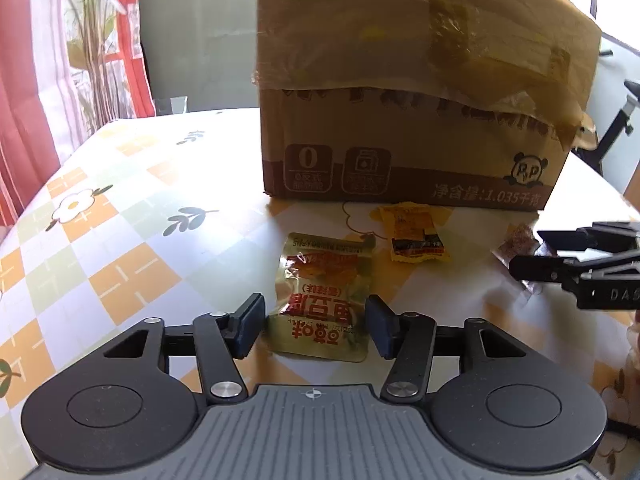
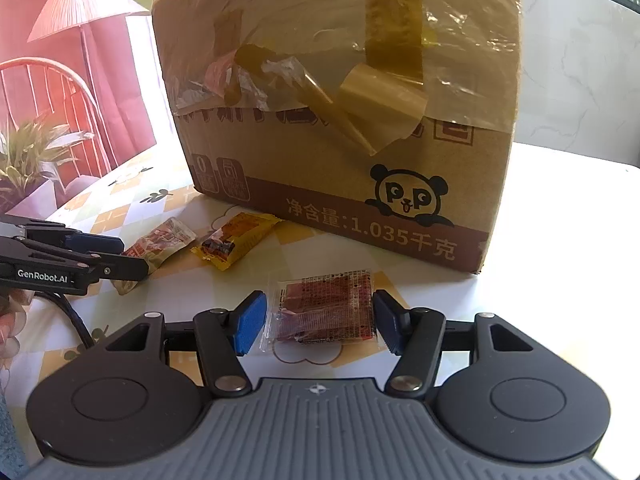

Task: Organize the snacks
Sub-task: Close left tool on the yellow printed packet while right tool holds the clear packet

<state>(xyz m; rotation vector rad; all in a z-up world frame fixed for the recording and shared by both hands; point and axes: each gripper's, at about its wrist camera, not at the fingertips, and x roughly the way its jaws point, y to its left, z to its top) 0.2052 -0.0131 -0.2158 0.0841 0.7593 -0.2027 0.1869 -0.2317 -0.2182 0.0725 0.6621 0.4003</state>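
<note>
While three snacks are still left on the table point(image 1: 120, 200), nothing is packed: gold packet point(image 1: 322, 300) at 12 o'clock of the wide-open, empty left gripper point(image 1: 316, 326), red packet point(image 2: 326, 308) likewise at the wide-open, empty right gripper point(image 2: 320, 326).

A flat gold foil snack packet with red print point(image 1: 322, 300) lies on the desk. Just beyond it, near the tall taped cardboard box point(image 1: 420, 92), lies a crinkled yellow wrapper point(image 1: 416, 234). A clear reddish-brown sachet point(image 2: 324, 308) lies flat to their right.

Three snack packets point(image 1: 322, 296) before carton point(image 1: 420, 80)
</note>
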